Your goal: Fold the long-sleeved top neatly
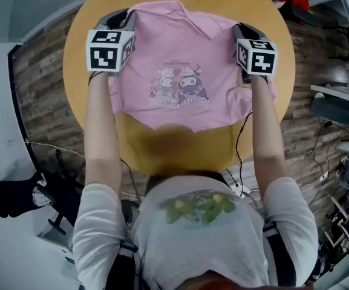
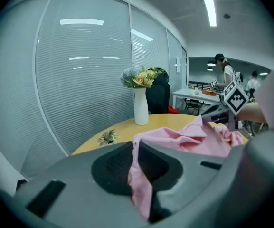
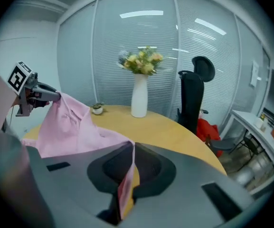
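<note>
While the round wooden table [image 1: 180, 147] fills the middle of the head view, a floor of dark wood planks [image 1: 41, 101] runs round it, with cables trailing on the boards beside the table. Beyond the table's far edge stands a glass wall with closed blinds [image 3: 127, 56]. A white vase of flowers [image 3: 139, 96] stands on the table near that far edge, a small potted plant [image 3: 97, 109] sits on the table beside it, and a black office chair [image 3: 193, 99] stands just off the table.

The pink long-sleeved top [image 1: 186, 59] lies spread over the table's far half, cartoon print facing up, its hem toward the person. The left gripper [image 1: 118, 20] has its jaws closed tight on a fold of pink cloth at the top's far left corner. The right gripper [image 1: 242, 30] is likewise clamped on the far right corner. From each grip the cloth slopes down toward the table.
</note>
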The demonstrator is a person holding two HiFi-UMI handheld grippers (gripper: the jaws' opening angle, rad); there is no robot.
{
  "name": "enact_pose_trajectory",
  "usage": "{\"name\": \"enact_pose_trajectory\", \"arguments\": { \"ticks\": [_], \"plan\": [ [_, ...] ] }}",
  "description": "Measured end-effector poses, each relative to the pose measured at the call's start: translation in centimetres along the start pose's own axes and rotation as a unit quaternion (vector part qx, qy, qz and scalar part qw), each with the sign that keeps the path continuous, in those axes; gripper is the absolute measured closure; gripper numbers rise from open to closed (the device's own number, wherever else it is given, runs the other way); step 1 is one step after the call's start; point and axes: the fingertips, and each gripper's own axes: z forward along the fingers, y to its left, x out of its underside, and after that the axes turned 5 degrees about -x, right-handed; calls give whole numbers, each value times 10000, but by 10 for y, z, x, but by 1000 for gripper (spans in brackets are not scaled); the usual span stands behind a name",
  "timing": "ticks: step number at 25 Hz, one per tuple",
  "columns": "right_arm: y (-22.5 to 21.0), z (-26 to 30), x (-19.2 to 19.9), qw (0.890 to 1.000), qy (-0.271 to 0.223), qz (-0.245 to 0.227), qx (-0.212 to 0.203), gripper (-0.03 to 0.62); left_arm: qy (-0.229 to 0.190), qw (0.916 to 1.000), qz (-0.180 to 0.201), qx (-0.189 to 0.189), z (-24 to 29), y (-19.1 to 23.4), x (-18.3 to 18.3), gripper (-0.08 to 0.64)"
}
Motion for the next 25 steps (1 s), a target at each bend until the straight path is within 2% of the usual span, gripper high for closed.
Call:
{"name": "enact_pose_trajectory", "arguments": {
  "ticks": [2,4,5,6,8,11,12,14,16,18,19,20,21,22,24,25],
  "plan": [
    [-27,18,22,9985,352,358,211,565,96,9997,-209,45,38,-3,-6,523],
    [-45,32,49,9932,779,766,406,561,259,9979,-597,38,68,-5,-2,453],
    [-49,33,58,9910,862,891,499,495,291,9968,-749,-7,74,-6,1,429],
    [-50,30,60,9909,806,917,558,421,258,9961,-848,-51,74,-8,2,425],
    [-40,23,51,9956,478,684,415,417,111,9957,-923,-14,62,-14,4,416],
    [4,21,44,9987,310,-150,-382,417,80,9960,-876,158,33,-32,24,414],
    [20,23,46,9959,366,-553,-620,417,124,9960,-867,187,23,-39,35,414],
    [47,33,55,9834,606,-1461,-888,417,229,9954,-910,189,0,-53,60,414],
    [58,51,67,9632,1016,-2350,-820,417,365,9936,-1054,152,-23,-64,87,416],
    [60,73,78,9392,1394,-3088,-553,418,566,9908,-1226,113,-48,-73,118,416],
    [60,81,78,9311,1455,-3320,-402,421,687,9893,-1285,92,-62,-76,134,415],
    [57,86,71,9303,1383,-3389,-213,439,812,9879,-1320,65,-76,-79,151,416],
    [49,86,57,9381,1194,-3252,49,482,934,9866,-1338,30,-90,-81,166,416],
    [33,83,39,9515,936,-2907,382,495,1050,9852,-1355,-11,-103,-82,180,416],
    [-13,67,1,9748,440,-1869,1132,497,1280,9813,-1437,-104,-124,-83,204,416],
    [-36,57,-13,9798,272,-1365,1436,495,1391,9785,-1514,-144,-132,-83,215,416]
  ]
}}
